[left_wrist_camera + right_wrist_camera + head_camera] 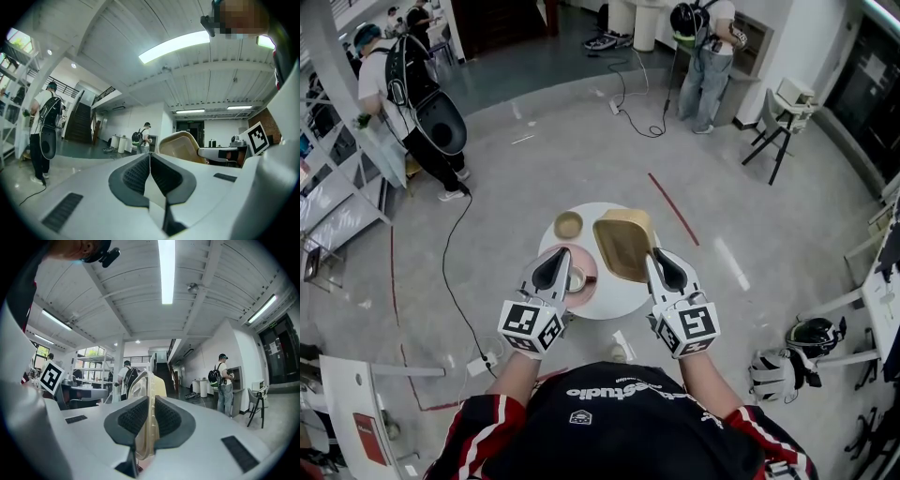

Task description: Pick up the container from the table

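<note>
I observed the right gripper pinching the rim of the beige container, with its jaws closed on the thin plastic edge. The container stood tilted on edge over the right half of the round white table, in the centre of the head view. I could not confirm whether it cleared the tabletop. The left gripper had its jaws pressed together with nothing between them, and it hovered over the pink plate at the table's lower left edge. A small bowl sat just left of the container, near the far rim.

Open floor surrounded the table on all sides. A black cable ran down the left of the frame. A red tape line lay to the upper right. Two helmets rested at lower right.
</note>
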`<control>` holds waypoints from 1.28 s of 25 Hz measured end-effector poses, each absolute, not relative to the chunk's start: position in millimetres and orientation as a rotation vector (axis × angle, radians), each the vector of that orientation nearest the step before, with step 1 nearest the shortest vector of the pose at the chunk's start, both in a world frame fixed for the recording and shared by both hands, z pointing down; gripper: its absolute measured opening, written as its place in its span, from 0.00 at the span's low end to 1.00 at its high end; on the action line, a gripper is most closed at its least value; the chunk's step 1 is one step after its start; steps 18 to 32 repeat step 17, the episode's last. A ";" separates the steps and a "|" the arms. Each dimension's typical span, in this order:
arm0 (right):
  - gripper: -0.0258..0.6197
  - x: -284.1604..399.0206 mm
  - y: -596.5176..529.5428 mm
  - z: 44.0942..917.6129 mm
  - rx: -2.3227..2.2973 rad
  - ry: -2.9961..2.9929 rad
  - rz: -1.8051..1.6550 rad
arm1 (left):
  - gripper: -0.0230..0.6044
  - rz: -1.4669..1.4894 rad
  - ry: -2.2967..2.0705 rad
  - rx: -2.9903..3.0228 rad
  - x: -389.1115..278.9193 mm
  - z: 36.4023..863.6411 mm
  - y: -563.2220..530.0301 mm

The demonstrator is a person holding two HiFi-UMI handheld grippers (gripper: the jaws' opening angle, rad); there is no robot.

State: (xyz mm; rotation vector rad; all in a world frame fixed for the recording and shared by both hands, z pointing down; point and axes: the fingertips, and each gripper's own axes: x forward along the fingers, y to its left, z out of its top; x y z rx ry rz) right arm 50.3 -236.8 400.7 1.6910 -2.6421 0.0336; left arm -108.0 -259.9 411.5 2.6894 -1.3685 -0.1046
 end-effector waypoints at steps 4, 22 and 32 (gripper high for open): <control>0.13 52.2 -237.2 399.1 1.704 -2.639 0.009 | 0.08 -0.105 -1.366 2.686 -106.8 413.4 -261.0; 0.13 52.6 -240.7 396.8 1.711 -2.668 0.038 | 0.08 -0.098 -1.382 2.684 -107.1 412.7 -263.4; 0.13 52.6 -240.7 396.8 1.711 -2.668 0.038 | 0.08 -0.098 -1.382 2.684 -107.1 412.7 -263.4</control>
